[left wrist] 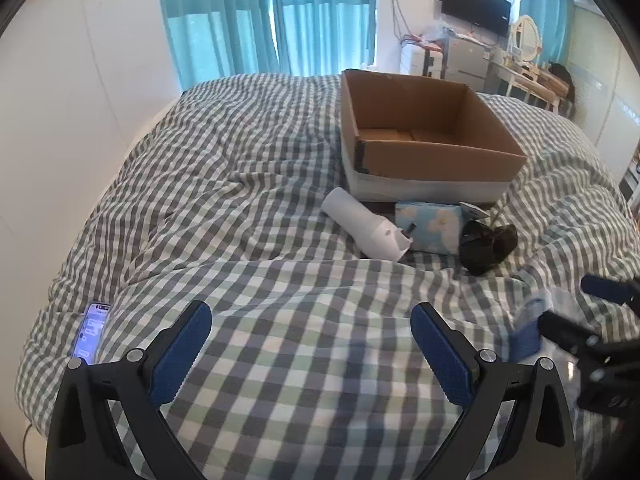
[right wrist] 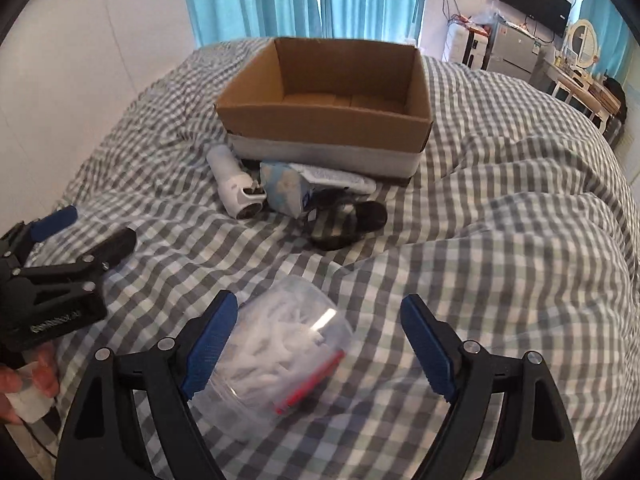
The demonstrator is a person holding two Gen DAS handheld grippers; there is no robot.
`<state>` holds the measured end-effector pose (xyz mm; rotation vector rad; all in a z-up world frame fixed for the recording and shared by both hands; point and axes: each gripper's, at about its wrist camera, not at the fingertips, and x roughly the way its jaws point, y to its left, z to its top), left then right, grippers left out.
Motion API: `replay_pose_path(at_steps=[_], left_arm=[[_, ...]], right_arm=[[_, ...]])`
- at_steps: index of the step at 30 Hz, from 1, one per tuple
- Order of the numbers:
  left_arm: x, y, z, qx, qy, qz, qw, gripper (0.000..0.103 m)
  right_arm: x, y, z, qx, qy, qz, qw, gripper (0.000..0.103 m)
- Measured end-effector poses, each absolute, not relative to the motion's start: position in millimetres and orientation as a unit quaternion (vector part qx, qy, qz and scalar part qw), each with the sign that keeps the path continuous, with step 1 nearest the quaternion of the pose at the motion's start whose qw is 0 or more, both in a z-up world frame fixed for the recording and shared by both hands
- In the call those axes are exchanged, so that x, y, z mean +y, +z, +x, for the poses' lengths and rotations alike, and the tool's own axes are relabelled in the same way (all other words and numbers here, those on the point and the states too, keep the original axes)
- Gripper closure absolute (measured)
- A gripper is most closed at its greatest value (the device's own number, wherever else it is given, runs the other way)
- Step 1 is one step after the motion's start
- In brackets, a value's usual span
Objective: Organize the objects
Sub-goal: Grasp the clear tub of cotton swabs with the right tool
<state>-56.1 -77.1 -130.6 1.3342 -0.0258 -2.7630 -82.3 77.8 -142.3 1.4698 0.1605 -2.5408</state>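
An open cardboard box (left wrist: 440,164) (right wrist: 320,120) stands on the checked bed. In front of it lie a white cylindrical device (left wrist: 366,224) (right wrist: 236,188), a blue floral tissue pack (left wrist: 432,226) (right wrist: 282,190) and a black slipper (left wrist: 486,246) (right wrist: 348,224). A clear plastic bag of white items with a red strip (right wrist: 288,352) lies between my right gripper's (right wrist: 320,340) open fingers, nearer the left one. My left gripper (left wrist: 310,344) is open and empty over bare bedding; it also shows in the right wrist view (right wrist: 86,230).
A lit phone (left wrist: 92,330) lies at the bed's left edge. A white wall runs along the left. Teal curtains, a wall TV (left wrist: 476,4) and a dresser with clutter (left wrist: 524,68) stand beyond the bed. The duvet (right wrist: 500,240) is rumpled.
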Motion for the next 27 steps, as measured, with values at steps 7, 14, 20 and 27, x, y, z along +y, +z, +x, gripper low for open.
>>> replay_pose_path(at_steps=[7,14,20,27], left_arm=[[-91,-137,-61,0.008,-0.899,0.437,0.037,0.001],[-97,-141,-71,0.022,-0.894,0.446,0.034,0.001],[-92,-140,-91,0.015,-0.892,0.451,0.028,0.001],[-77,-144,-128,0.01,-0.881,0.473,0.02,0.001]], right_arm=[[64,-176,-92,0.035,-0.831,0.543,0.116,0.016],[59,-181,-91,0.057,-0.834,0.535,0.122,0.022],[68,-157,-94,0.051,-0.858,0.496,0.119,0.034],[81,-128,-117,0.07,-0.878,0.459,0.114,0.037]])
